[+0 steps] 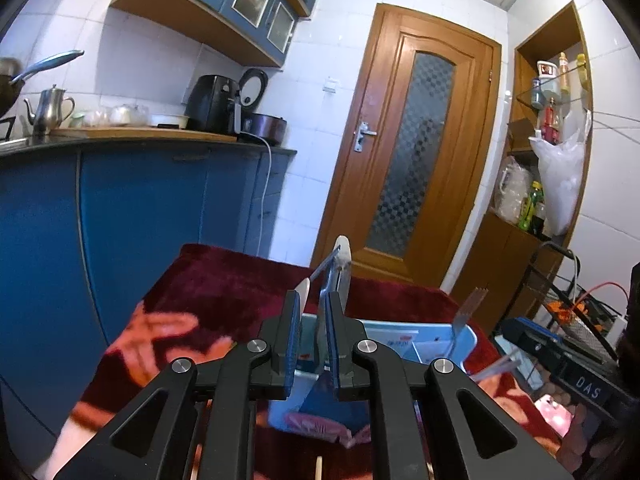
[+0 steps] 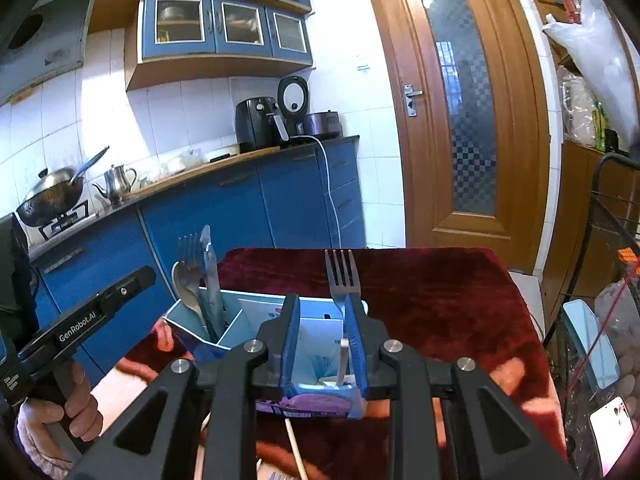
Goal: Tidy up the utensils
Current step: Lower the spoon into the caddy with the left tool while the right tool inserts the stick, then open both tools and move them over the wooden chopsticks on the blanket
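Right wrist view shows the right hand-held gripper [image 2: 322, 308] over the light blue divided box [image 2: 256, 312] that stands on the surface with the dark red cloth [image 2: 440, 300]. A fork [image 2: 342, 280] stands upright in the right-hand compartment, tines up, and its handle leans against the inner face of the right finger. The jaws are apart by a small gap and do not press the fork from both sides, so I judge it is released.

Left wrist view shows the left hand-held gripper [image 1: 314, 308] above the left compartment of the same box. Its jaws are only slightly apart. A knife [image 1: 326, 280] passes up between them, close to the right pad, with a white spoon [image 1: 344, 256] behind it; I cannot tell whether the pad really touches the knife.

The step in hand seems to be letting go after dropping the utensils in. To do it well, I think both jaws should open enough to clear the handles, then each hand should draw straight back and upward, so no finger hooks a handle or tips the light box. Two wooden sticks [image 2: 294, 444] lie on the cloth in front of the box, probably chopsticks.
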A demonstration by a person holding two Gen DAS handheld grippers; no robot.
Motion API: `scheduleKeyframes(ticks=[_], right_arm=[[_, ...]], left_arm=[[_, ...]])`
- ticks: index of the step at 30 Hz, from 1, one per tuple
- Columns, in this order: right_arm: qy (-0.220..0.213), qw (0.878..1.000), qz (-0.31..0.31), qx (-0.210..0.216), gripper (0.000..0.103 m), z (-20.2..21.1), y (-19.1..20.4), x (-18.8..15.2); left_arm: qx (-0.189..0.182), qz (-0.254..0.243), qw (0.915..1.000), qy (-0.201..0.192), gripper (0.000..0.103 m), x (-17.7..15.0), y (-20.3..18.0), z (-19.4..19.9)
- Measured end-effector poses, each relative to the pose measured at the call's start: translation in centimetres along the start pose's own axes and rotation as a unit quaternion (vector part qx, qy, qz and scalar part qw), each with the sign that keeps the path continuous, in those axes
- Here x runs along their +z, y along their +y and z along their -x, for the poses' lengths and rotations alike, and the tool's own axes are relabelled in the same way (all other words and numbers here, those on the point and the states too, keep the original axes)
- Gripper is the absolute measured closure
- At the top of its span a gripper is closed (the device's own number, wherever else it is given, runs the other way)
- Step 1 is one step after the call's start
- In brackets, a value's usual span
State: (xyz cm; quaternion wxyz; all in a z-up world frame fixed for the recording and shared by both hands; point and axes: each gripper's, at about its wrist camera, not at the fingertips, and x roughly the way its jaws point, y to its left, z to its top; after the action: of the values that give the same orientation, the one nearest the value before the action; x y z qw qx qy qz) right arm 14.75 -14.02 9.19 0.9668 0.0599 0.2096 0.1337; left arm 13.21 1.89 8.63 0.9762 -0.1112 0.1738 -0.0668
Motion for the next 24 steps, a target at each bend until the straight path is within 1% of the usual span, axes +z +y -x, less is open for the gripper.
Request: scheduleKeyframes(ticks=[4,9,17,24], right_arm=[[-0.007,1.0,-0.009,0.002,0.077,1.5,0.1,-0.3],[0.001,1.0,-0.014,0.001,0.077,2.7,0.5,-1.1],[0.029,0.999,-0.021,0.003,0.077,4.8,1.1,-2.8],[0.054,0.998,-0.025,0.005,0.077,5.9,1.8,-5.0]], left_arm=[[-0.001,-0.006,0.9998,0.02,0.09,-0.1,0.0,1.0],[0.007,-0.01,0.9989,0.045,0.09,-0.7,0.2,2.3],[0.018,-0.015,0.9955,0.092,0.09,-1.9,0.5,3.7],[0.016,-0.029,0.9903,0.135,0.09,-3.6,0.3,4.8]])
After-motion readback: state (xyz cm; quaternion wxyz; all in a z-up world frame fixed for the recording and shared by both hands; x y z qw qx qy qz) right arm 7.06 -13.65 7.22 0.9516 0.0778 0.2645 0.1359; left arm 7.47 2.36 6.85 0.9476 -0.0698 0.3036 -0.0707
